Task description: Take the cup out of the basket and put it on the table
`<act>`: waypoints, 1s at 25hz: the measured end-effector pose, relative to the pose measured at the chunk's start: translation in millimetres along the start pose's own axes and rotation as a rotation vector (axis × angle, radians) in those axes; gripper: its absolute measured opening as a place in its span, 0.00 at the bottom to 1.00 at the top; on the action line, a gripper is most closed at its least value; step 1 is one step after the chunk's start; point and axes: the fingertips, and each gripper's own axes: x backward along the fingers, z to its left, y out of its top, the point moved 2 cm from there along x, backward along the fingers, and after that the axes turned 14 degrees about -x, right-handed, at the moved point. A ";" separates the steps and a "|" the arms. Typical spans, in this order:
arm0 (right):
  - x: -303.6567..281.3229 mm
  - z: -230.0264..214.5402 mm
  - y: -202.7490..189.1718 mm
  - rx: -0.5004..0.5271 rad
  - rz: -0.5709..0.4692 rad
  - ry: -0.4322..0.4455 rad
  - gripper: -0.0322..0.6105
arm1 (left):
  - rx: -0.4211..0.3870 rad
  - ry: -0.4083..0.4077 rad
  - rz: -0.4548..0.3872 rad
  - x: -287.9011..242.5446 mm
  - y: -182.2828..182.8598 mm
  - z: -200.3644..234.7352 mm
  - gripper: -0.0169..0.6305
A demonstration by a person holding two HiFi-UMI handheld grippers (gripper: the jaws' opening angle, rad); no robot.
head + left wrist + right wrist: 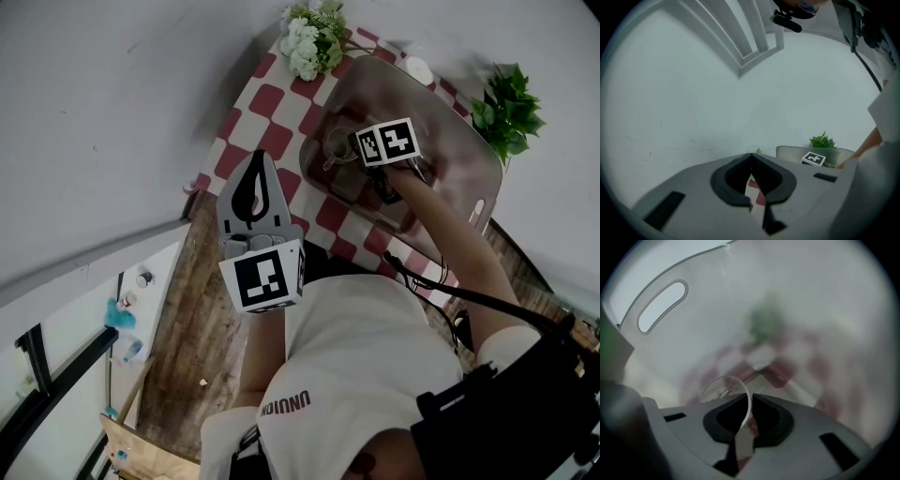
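A clear glass cup [336, 150] sits inside the translucent basket [469, 169] on the red-and-white checked table [267, 98]. My right gripper [349, 152] reaches down into the basket. In the right gripper view its jaws are shut on the cup [724, 387], with the thin rim pinched between them at the right gripper [750, 398]. The basket wall [693, 329] with its handle slot surrounds them. My left gripper [255, 161] hovers over the table's near edge, left of the basket. The left gripper [751, 157] is shut with nothing in it.
White flowers [309, 42] and a green plant [506, 108] stand at the table's far side, with a small white object [419, 67] between them. A pale wall lies beyond. A wooden floor and a low shelf with small bottles [127, 323] are at the left.
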 end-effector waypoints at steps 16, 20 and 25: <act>30.5 22.5 16.1 0.143 -0.066 0.021 0.12 | 0.001 0.002 -0.019 2.8 4.0 -3.8 0.05; 37.9 25.9 18.5 0.154 -0.080 0.024 0.12 | -0.003 0.001 -0.022 4.5 5.1 -4.5 0.05; 47.8 26.6 22.1 0.153 -0.098 0.028 0.12 | -0.006 0.001 -0.030 5.9 8.1 -3.8 0.05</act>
